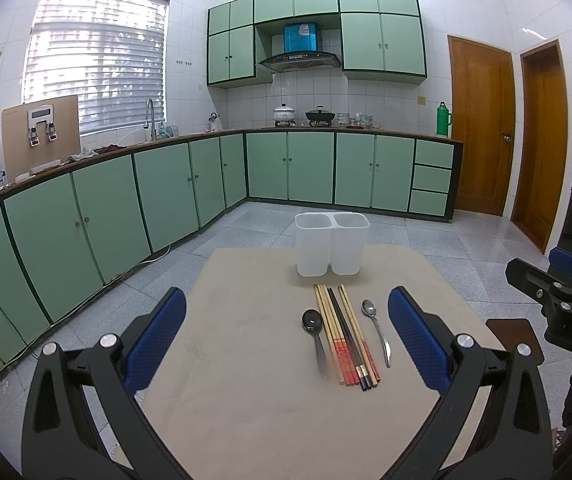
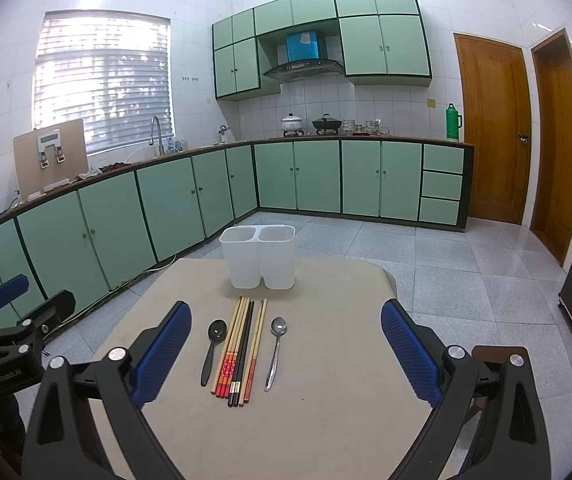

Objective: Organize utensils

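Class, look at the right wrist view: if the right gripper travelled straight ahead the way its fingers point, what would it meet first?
Probably the bundle of chopsticks on the table, between the open right gripper fingers; the silver spoon lies just right of them. Depth is uncertain.

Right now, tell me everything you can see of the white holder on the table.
The holder is a white, slightly see-through plastic caddy with two side-by-side compartments joined at the rim. Both compartments look empty. It stands upright near the far edge of the table, resting on the tabletop. The chopsticks lie just in front of it, their tips pointing toward it but apart from it. Nothing else touches it, and neither gripper is near it.
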{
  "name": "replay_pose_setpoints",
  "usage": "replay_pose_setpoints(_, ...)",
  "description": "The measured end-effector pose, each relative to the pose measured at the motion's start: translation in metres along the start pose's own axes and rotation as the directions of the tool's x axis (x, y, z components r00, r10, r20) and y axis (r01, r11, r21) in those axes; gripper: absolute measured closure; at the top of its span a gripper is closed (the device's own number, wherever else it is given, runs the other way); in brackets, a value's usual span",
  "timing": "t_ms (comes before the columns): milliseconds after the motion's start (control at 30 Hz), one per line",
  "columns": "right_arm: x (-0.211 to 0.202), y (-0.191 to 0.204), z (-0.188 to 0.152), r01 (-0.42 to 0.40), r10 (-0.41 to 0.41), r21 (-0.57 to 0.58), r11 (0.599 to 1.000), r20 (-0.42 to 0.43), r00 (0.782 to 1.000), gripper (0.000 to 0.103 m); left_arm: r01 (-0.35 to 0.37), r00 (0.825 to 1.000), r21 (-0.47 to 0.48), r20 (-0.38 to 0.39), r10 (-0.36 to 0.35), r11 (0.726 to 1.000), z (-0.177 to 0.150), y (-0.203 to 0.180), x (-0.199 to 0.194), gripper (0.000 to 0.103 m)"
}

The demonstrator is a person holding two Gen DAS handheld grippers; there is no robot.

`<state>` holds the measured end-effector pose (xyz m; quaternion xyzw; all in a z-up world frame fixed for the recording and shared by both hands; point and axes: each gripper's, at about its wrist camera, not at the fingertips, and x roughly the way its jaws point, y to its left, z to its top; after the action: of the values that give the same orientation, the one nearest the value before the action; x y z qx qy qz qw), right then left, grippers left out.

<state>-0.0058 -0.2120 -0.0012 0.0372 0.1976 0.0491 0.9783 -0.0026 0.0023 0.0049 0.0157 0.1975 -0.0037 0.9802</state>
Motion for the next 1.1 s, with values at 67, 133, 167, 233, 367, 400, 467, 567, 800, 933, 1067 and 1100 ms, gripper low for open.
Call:
replay_pose_setpoints(67,0.0003,0.0001,-0.0004,0.0,0.0,-0.001,1.0,0.0,1.0,0.009,-0.001,1.0,0.001,0.0,0.001,1.0,0.0003,0.0001,-0.0003,0.005)
replay_pose_setpoints(133,0.0003,0.0,-0.0004,0.0,0.0,0.001,1.0,0.0,1.0,0.009,0.002,1.0,0.001,0.001,-0.002,1.0,-0.0001,0.0007,-0.0006,0.005)
replay_pose_setpoints(167,0.0004,0.0002,-0.0002,-0.001,0.001,0.0,1.0,0.0,1.0,0.009,0.002,1.0,0.001,0.0,-0.002,1.0,0.0001,0.0007,-0.001,0.005)
replay_pose_setpoints(233,0.0004,0.0005,-0.0006,0.001,-0.001,-0.001,1.0,0.0,1.0,0.009,0.001,1.0,0.0,-0.001,-0.001,1.0,0.0005,0.0012,-0.0017,0.005)
replay_pose_setpoints(367,0.0029,0.0008,-0.0011,0.001,-0.001,0.0,1.0,0.0,1.0,0.009,0.002,1.0,-0.001,0.0,-0.002,1.0,0.0011,0.0035,-0.0017,0.005)
replay_pose_setpoints(400,0.0029,0.0009,-0.001,0.001,-0.001,-0.001,1.0,-0.001,1.0,0.009,0.002,1.0,-0.001,0.0,-0.002,1.0,0.001,0.0035,-0.0016,0.005)
replay_pose_setpoints(467,0.0027,0.0008,-0.0013,0.001,-0.001,0.0,1.0,-0.001,1.0,0.009,0.001,1.0,-0.002,0.0,-0.001,1.0,0.0014,0.0043,-0.0018,0.005)
replay_pose_setpoints(567,0.0029,0.0007,-0.0011,0.0,0.0,-0.001,1.0,0.0,1.0,0.009,0.001,1.0,-0.002,-0.001,-0.001,1.0,0.0018,0.005,-0.0023,0.005)
replay_pose_setpoints(800,0.0028,0.0003,-0.0008,0.002,-0.002,0.0,1.0,0.0,1.0,0.009,0.0,1.0,-0.002,-0.001,0.0,1.0,0.0015,0.0069,-0.0019,0.005)
replay_pose_setpoints(933,0.0037,-0.0002,-0.0007,0.003,-0.003,0.002,1.0,0.001,1.0,0.009,-0.004,1.0,-0.004,-0.001,0.004,1.0,0.0012,0.0087,-0.0013,0.005)
replay_pose_setpoints(1067,0.0035,-0.001,0.0,0.002,-0.002,0.004,1.0,0.001,1.0,0.009,-0.004,1.0,-0.003,-0.001,0.004,1.0,0.0011,0.0092,-0.0013,0.005)
replay_pose_setpoints(1100,0.0038,-0.001,-0.0001,0.003,-0.003,0.004,1.0,0.001,1.0,0.009,-0.004,1.0,-0.002,-0.001,0.004,1.0,0.0011,0.0096,-0.0014,0.005)
